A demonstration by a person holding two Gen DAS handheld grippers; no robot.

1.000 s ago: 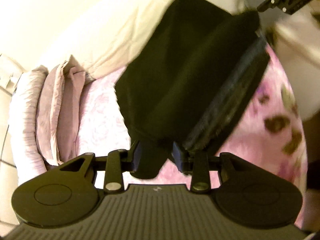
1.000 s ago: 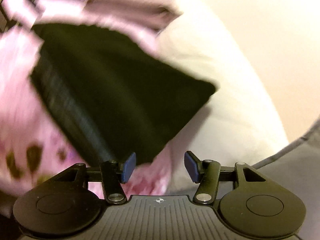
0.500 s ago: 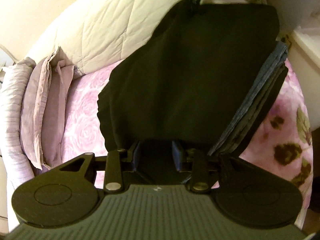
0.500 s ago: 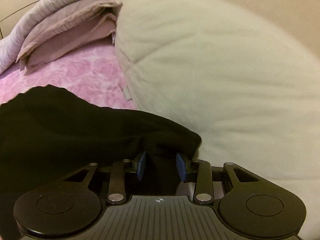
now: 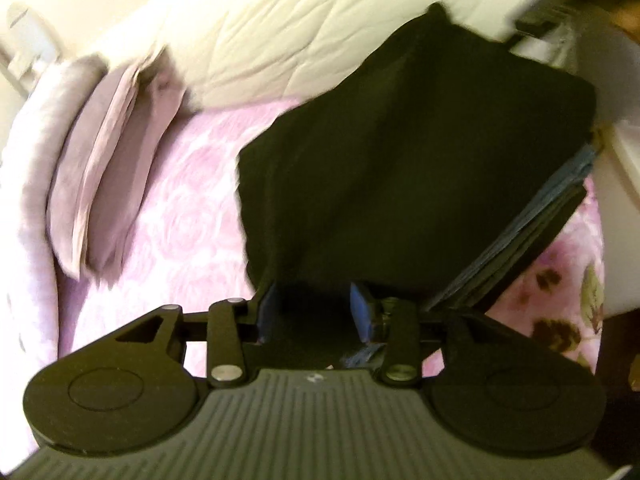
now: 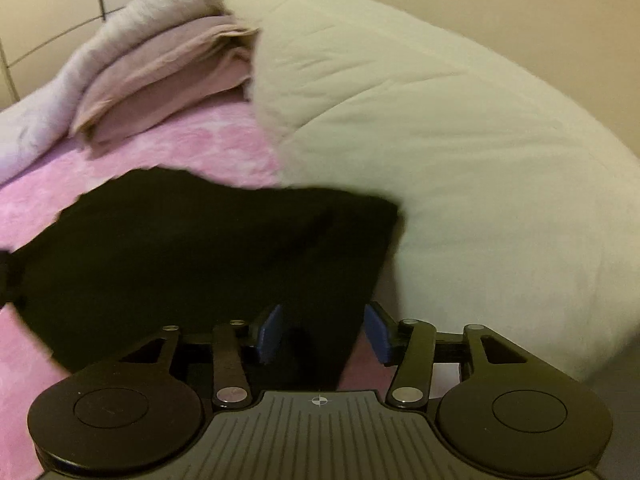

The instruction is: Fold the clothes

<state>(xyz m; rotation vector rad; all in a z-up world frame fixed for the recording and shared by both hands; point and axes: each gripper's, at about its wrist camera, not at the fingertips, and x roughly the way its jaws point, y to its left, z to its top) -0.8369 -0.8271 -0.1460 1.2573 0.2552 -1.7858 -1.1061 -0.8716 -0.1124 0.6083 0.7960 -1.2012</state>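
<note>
Blue folded stack (image 5: 532,236) only in left view

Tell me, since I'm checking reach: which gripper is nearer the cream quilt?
Right. The right gripper sits at the cream quilt's edge; the left gripper has the black garment between.

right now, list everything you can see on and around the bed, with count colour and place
black garment: one, black, spread on the bed, lying over the folded stack
folded stack: one, dark blue and black, under the garment's right edge
bedsheet: one, pink floral, under everything
duvet: one, cream, quilted, along the far side
pillows: a pile, mauve and lilac, at the head
left gripper: one, black with blue pads, open around the garment's near edge
right gripper: one, same, open around a corner
</note>
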